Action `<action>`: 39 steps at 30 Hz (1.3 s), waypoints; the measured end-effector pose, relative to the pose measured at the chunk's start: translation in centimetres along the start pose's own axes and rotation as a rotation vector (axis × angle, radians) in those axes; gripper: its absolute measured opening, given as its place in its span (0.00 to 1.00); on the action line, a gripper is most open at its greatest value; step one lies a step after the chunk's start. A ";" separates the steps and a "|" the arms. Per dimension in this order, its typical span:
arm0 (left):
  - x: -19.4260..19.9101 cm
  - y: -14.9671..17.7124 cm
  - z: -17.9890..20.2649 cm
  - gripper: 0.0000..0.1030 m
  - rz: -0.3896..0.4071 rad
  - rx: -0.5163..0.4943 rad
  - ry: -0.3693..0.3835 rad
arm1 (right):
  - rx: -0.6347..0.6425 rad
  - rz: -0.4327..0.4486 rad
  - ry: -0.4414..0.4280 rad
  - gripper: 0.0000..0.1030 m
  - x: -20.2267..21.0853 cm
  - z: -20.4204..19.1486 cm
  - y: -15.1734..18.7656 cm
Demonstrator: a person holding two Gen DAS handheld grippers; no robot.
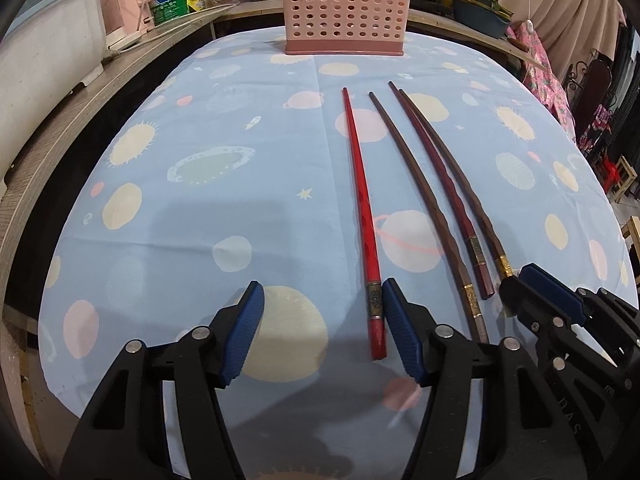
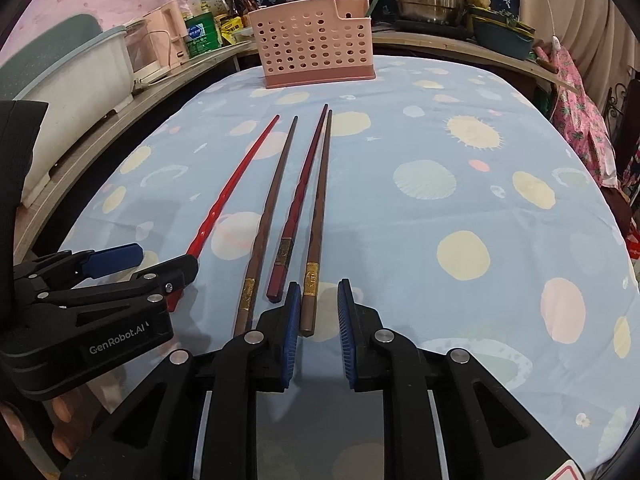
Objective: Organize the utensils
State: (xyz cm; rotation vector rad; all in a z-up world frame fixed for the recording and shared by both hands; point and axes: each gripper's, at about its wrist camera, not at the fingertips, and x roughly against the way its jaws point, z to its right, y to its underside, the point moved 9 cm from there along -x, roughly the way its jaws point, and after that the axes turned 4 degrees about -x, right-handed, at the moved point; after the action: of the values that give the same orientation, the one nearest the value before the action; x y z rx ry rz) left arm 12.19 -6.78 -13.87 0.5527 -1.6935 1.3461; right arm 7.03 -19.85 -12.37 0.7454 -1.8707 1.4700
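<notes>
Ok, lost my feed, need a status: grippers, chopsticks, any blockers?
Left gripper open beside red chopstick. Right gripper open around rightmost brown chopstick. Four on cloth, pink caddy beyond, path clear.

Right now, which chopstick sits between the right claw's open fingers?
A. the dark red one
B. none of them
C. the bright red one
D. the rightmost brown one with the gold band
D: the right claw straddles the handle end of the rightmost brown chopstick, fingers open.
</notes>
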 end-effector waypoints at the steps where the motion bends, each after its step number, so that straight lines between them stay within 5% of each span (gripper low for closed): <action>1: 0.0 0.0 0.0 0.52 0.000 0.000 0.000 | 0.000 0.000 0.001 0.13 0.0 0.0 0.0; 12: 0.3 -0.1 -0.1 0.08 -0.007 0.002 0.034 | -0.014 -0.005 0.001 0.07 -0.1 0.4 -0.2; 26: 3.1 -1.9 0.0 0.07 0.031 0.014 0.082 | -0.074 0.058 -0.027 0.07 2.6 1.5 -2.9; 39: 9.1 -8.9 -1.7 0.06 0.200 0.075 0.085 | -0.154 0.222 -0.082 0.07 7.7 2.7 -11.1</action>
State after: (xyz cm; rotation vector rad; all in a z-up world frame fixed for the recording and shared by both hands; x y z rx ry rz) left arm 15.04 -6.46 -1.33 0.3691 -1.6685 1.5584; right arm 10.20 -25.24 -0.13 0.5459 -2.1594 1.4248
